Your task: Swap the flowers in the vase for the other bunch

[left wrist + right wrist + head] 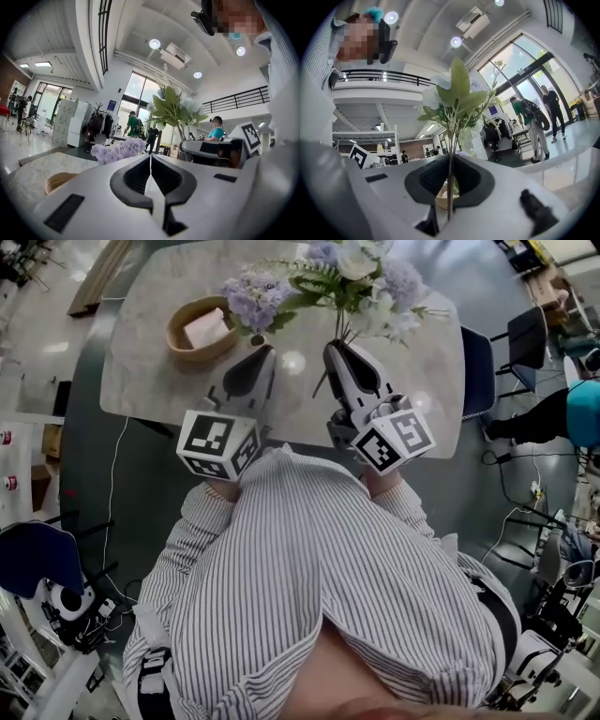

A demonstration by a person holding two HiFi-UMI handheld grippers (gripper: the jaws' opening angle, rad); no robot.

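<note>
Right gripper view: the jaws of the right gripper [450,164] are closed to a narrow gap and pinch the thin stems of the white-and-green bunch [457,96]. The bunch is held upright, its leaves and pale blooms spread above the jaws. In the left gripper view, the jaws of the left gripper [150,159] are pressed together with nothing between them. The lilac bunch [119,150] is noted just ahead of that gripper, over the marble table [141,381], near a wooden bowl [201,329].
</note>
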